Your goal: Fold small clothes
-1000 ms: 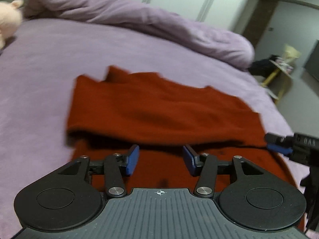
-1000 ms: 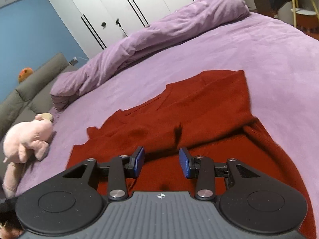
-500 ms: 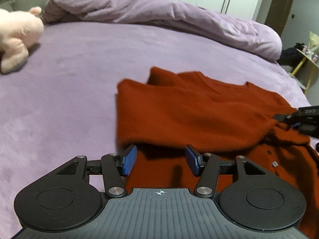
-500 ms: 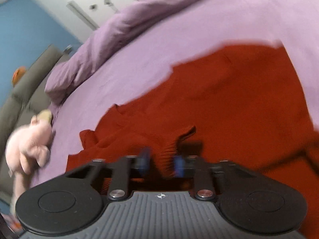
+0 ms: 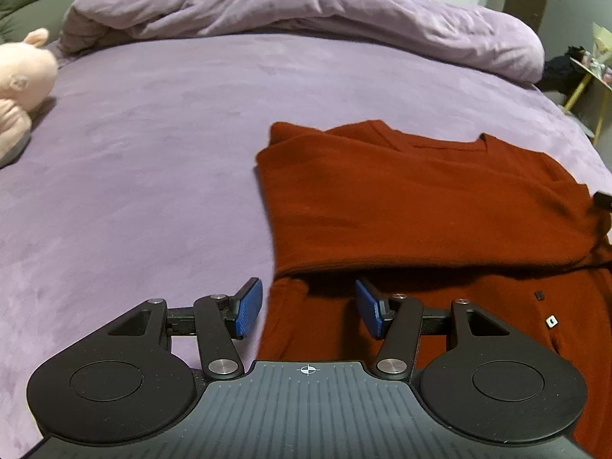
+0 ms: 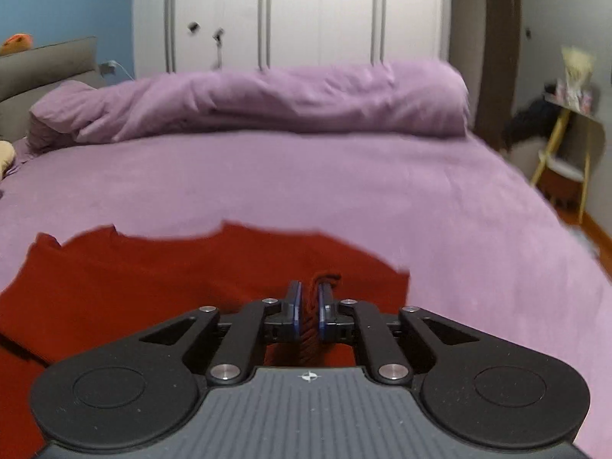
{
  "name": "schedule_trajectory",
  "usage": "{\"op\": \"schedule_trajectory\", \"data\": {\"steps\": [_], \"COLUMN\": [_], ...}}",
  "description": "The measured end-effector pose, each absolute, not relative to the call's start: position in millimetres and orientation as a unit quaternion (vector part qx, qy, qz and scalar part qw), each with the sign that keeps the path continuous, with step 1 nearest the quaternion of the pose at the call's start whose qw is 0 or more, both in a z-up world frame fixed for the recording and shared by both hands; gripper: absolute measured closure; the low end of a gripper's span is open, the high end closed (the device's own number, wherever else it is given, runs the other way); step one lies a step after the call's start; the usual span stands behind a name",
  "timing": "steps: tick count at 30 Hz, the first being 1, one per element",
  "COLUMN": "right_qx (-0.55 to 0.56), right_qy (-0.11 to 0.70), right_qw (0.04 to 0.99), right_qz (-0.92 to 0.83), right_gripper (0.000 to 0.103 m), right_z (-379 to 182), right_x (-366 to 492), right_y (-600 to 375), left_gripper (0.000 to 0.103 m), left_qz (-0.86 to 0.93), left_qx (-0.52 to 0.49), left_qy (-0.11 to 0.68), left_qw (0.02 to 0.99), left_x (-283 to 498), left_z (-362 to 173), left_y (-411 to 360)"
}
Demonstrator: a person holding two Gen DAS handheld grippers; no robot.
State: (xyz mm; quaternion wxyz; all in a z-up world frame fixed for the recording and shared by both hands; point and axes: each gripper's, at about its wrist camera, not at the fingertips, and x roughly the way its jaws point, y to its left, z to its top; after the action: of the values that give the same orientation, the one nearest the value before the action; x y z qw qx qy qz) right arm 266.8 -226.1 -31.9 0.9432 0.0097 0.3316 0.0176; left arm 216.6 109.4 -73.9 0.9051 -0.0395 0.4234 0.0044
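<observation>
A rust-red sweater (image 5: pixel 413 206) lies partly folded on the purple bed, its upper part folded over the lower part, with small buttons near its right side. My left gripper (image 5: pixel 310 308) is open and empty, low at the sweater's near left edge under the fold. In the right wrist view the same sweater (image 6: pixel 145 287) fills the lower left. My right gripper (image 6: pixel 310 306) is shut on a ribbed cuff or edge of the sweater (image 6: pixel 324 280), which pokes up between the blue pads. A tip of the right gripper shows at the far right of the left wrist view (image 5: pixel 603 199).
A rolled purple duvet (image 5: pixel 306 11) lies along the far side of the bed. A pink plush toy (image 5: pixel 19 80) sits at the left. A yellow-legged side table (image 6: pixel 566 141) stands beyond the bed's right edge. White wardrobes (image 6: pixel 290 15) line the back wall.
My right gripper went from open to shut on the sweater's ribbed edge and swung right, lifting it. My left gripper stayed open and shifted left to the sweater's left edge.
</observation>
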Motion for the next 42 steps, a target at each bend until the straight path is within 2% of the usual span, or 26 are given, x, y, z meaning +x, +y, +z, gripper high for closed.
{"op": "schedule_trajectory", "data": {"steps": [1,3,6,8,10,11,12,15,19,24,27,30,33,38,40,41,42], "right_qx": [0.035,0.099,0.155,0.146,0.124,0.105,0.092,0.040,-0.064,-0.121,-0.073,-0.016,-0.015,-0.088,-0.130,-0.143,-0.138], "right_qy": [0.340,0.367,0.389,0.386,0.389,0.393,0.395,0.367,0.263,0.300,0.284,0.301,0.316,0.318,0.316,0.321,0.330], "right_qw": [0.939,0.925,0.908,0.910,0.912,0.913,0.913,0.928,0.963,0.944,0.954,0.953,0.936,0.931,0.934,0.933,0.933], "right_qz": [0.018,0.016,0.029,0.030,0.030,0.032,0.036,0.044,-0.008,-0.062,-0.066,0.038,0.154,0.156,0.108,0.073,0.039], "right_gripper": [0.086,0.055,0.051,0.053,0.067,0.086,0.092,0.094,0.095,0.094,0.088,0.087,0.087,0.087,0.087,0.087,0.092], "right_z": [-35.6,-45.1,-57.4,-58.6,-59.9,-59.1,-57.5,-47.6,-22.4,-39.1,-32.7,-31.6,-42.9,-71.9,-80.5,-84.7,-84.4], "right_x": [266.6,267.5,266.7,269.0,276.2,279.9,280.8,276.3,265.6,278.6,268.2,263.7,266.1,277.3,284.5,290.6,293.7], "right_y": [-233.0,-246.0,-255.4,-252.4,-245.8,-240.2,-235.2,-224.4,-213.6,-210.1,-210.4,-183.8,-136.1,-114.7,-136.5,-153.9,-172.6], "left_gripper": [0.044,0.044,0.044,0.044,0.044,0.044,0.044,0.044,0.044,0.044,0.042,0.039,0.036,0.036,0.033,0.027,0.023], "left_qz": [0.004,0.008,0.011,0.011,0.014,0.014,0.015,0.017,0.021,0.036,0.061,0.061,0.026,0.019,0.026,0.028,0.028], "left_qx": [-0.036,-0.033,-0.038,-0.037,-0.027,-0.022,-0.016,-0.007,0.005,-0.028,-0.036,-0.033,-0.043,-0.002,0.022,0.026,0.028], "left_qy": [0.424,0.426,0.430,0.432,0.432,0.431,0.431,0.426,0.422,0.435,0.400,0.383,0.387,0.399,0.406,0.402,0.396], "left_qw": [0.905,0.904,0.902,0.901,0.901,0.902,0.902,0.905,0.906,0.899,0.914,0.921,0.921,0.917,0.913,0.915,0.917], "left_x": [218.1,220.5,223.7,225.7,227.2,227.8,228.5,228.9,229.5,221.2,208.4,221.9,249.1,285.7,293.3,295.0,295.5], "left_z": [-74.3,-76.0,-78.3,-79.4,-80.1,-80.7,-81.1,-79.6,-78.1,-73.1,-57.8,-47.7,-49.0,-72.5,-85.9,-90.1,-93.3], "left_y": [107.9,106.9,106.9,104.6,101.4,99.8,98.3,97.0,97.8,106.8,112.7,103.7,84.6,50.5,42.4,41.6,41.8]}}
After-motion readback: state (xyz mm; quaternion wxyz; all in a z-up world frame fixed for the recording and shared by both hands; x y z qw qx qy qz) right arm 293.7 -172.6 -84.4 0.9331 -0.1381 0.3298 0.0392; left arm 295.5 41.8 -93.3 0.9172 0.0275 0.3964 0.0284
